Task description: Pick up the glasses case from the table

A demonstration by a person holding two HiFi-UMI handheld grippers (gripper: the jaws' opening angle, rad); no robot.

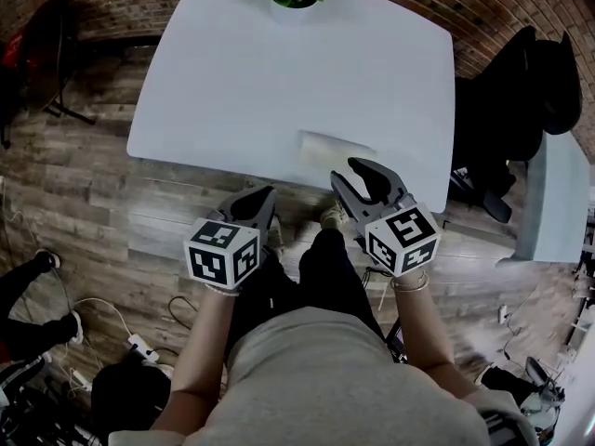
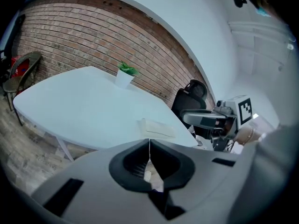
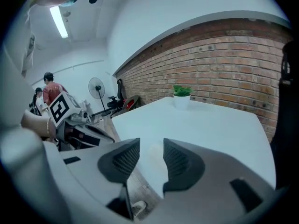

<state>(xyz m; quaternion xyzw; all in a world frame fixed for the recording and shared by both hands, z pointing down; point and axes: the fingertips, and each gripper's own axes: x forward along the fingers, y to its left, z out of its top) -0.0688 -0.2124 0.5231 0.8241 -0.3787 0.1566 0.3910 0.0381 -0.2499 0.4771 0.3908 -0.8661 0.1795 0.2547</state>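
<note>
By table — right gripper seemingly downtilted.

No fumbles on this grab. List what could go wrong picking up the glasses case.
1. The glasses case lies close to the near edge of the table; a glancing touch from the right gripper might knock it to the floor.
2. The case is pale on the white top, so its outline is hard to judge and the open jaws may close off-centre.
3. The left gripper is shut and short of the table, so it likely cannot steady a slip.
</note>
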